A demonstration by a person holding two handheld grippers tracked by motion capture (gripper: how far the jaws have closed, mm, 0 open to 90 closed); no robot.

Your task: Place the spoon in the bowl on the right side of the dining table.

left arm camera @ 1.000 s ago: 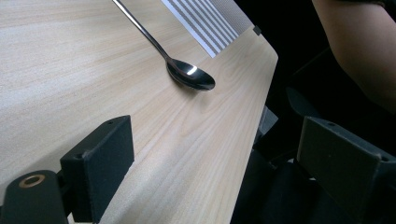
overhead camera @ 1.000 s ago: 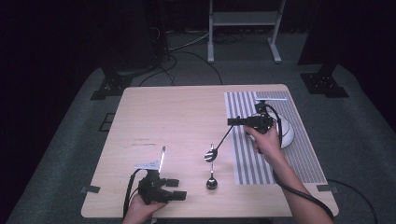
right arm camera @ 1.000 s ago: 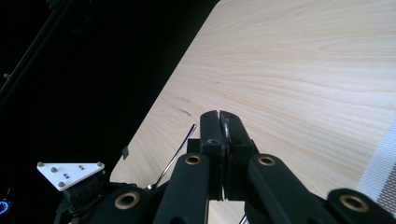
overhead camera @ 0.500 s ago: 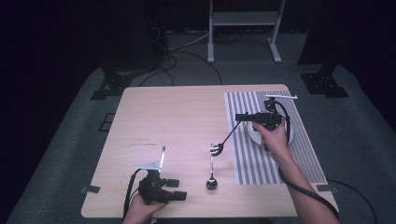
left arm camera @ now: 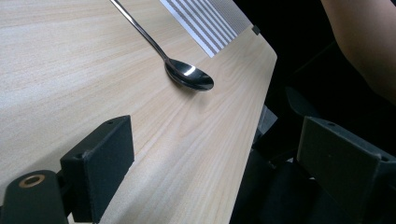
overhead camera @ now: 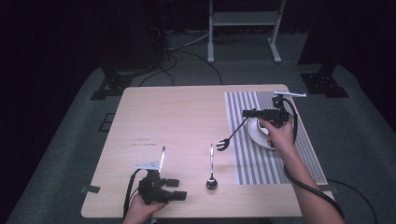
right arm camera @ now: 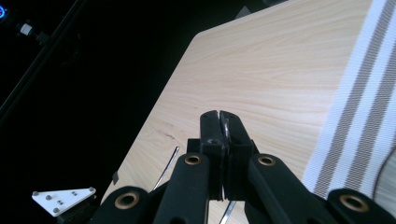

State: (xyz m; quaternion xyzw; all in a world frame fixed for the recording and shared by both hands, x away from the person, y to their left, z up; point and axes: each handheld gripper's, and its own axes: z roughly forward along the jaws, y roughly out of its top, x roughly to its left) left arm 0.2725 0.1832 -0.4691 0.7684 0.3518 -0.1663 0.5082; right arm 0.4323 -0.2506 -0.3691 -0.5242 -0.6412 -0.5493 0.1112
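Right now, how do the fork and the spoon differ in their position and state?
The fork is clamped by its handle in the right gripper and hangs tilted above the table; the spoon lies flat on the wood, untouched. The fork's head reaches the striped mat's edge; the spoon lies off it. Both are slim metal cutlery.

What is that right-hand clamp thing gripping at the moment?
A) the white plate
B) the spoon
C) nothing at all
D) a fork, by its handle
D: the right gripper is shut on the handle of a fork, which hangs tines-down over the table, while the spoon lies untouched on the wood and the white plate sits on the striped mat.
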